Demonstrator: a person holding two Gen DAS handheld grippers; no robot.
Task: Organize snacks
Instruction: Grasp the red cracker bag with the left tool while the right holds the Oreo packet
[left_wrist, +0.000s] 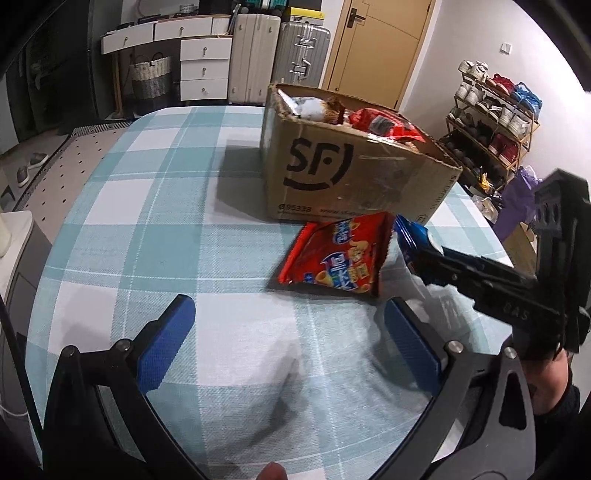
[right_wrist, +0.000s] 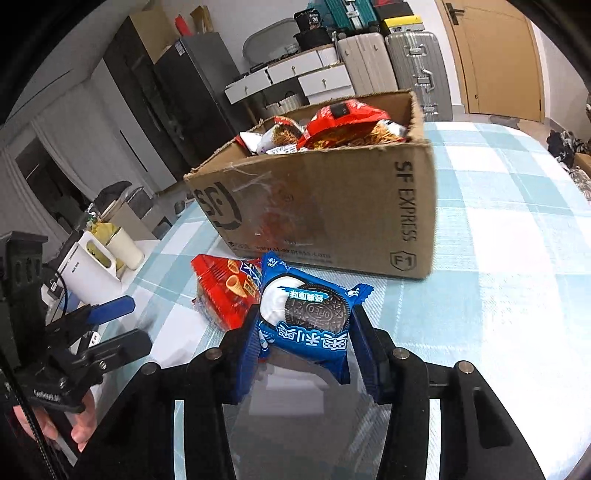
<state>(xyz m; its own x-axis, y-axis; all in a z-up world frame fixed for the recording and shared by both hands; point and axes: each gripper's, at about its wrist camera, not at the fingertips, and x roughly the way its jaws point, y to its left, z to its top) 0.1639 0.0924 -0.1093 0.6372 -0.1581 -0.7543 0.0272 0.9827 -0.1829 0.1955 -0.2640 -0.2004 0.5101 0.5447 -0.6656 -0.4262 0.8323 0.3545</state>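
Observation:
A blue Oreo pack (right_wrist: 306, 317) sits between the blue pads of my right gripper (right_wrist: 306, 343), which is shut on it just above the checked tablecloth (right_wrist: 498, 258). Beside it on the left lies a red snack bag (right_wrist: 221, 295), in front of a brown cardboard box (right_wrist: 325, 206) filled with snack packets. In the left wrist view the red snack bag (left_wrist: 340, 254) lies before the cardboard box (left_wrist: 343, 173), and the right gripper (left_wrist: 413, 254) reaches in from the right with the blue pack (left_wrist: 408, 230). My left gripper (left_wrist: 288, 332) stands open over bare cloth, holding nothing.
A white container (right_wrist: 88, 266) and a cup stand on a low unit left of the table. A shoe rack (left_wrist: 491, 122) is beyond the table's right edge. Suitcases (left_wrist: 280, 55) and white drawers stand at the back wall.

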